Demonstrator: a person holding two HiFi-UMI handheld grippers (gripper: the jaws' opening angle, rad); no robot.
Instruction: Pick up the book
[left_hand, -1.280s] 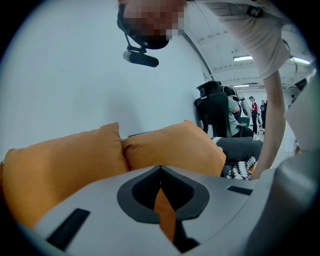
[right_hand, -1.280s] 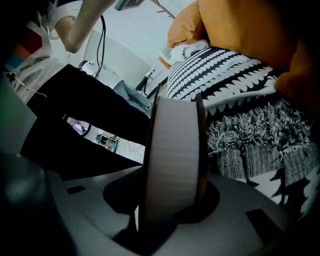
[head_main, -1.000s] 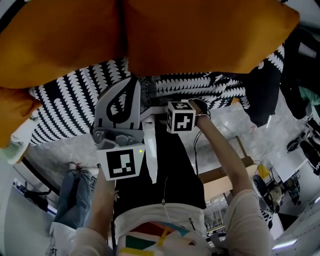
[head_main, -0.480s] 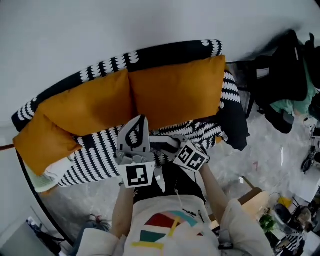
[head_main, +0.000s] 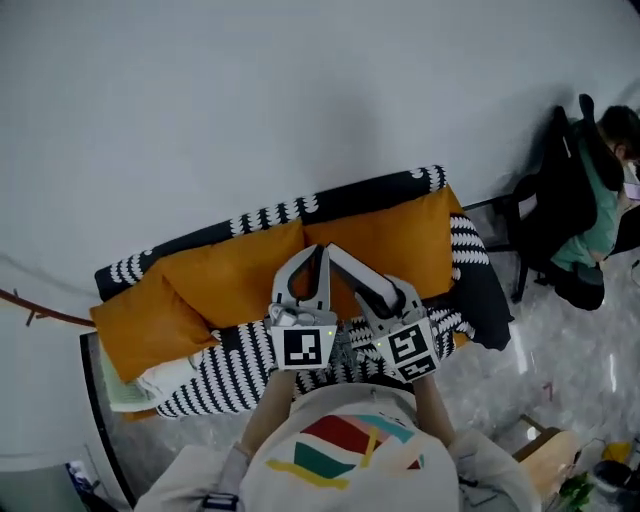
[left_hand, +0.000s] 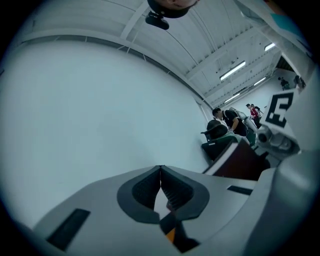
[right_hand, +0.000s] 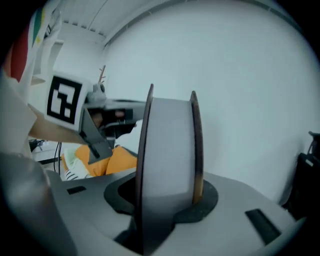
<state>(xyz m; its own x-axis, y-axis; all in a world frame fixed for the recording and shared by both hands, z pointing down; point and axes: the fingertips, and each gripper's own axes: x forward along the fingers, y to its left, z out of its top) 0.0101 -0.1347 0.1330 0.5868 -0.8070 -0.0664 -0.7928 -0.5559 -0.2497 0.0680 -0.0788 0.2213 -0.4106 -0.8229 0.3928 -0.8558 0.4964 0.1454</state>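
Book with dark brown covers and a pale block of pages (right_hand: 167, 145): it stands on end between the jaws of the right gripper (right_hand: 165, 197), page edges facing that gripper's camera. One dark pad (right_hand: 120, 192) presses each cover, so the jaws are grasping it low down, and most of it sticks out beyond them against the plain white wall (right_hand: 250, 100). In the head view we cannot make the book out clearly.

Seen from the head, we hold both grippers up in front of the chest, side by side, with their tips leaning in towards each other. The left gripper (head_main: 322, 250) has its jaws clenched; in its own view the ribbed pads (left_hand: 150, 190) meet at the tips with nothing between them. The right gripper (head_main: 365, 285) sits just beside it, and each carries a cube with square black-and-white markers (head_main: 305, 345) (head_main: 410, 348).

Behind and below them stands a black sofa with a white scallop pattern (head_main: 250, 365), set against the wall (head_main: 250, 100). Three orange cushions lean on it: one at the left end (head_main: 150, 330), one in the middle (head_main: 230, 280), one at the right (head_main: 410, 240). To the far right a person sits on a black office chair (head_main: 560, 220) on the pale marbled floor (head_main: 560, 370). Our white shirt with coloured patches (head_main: 345, 455) fills the bottom edge.
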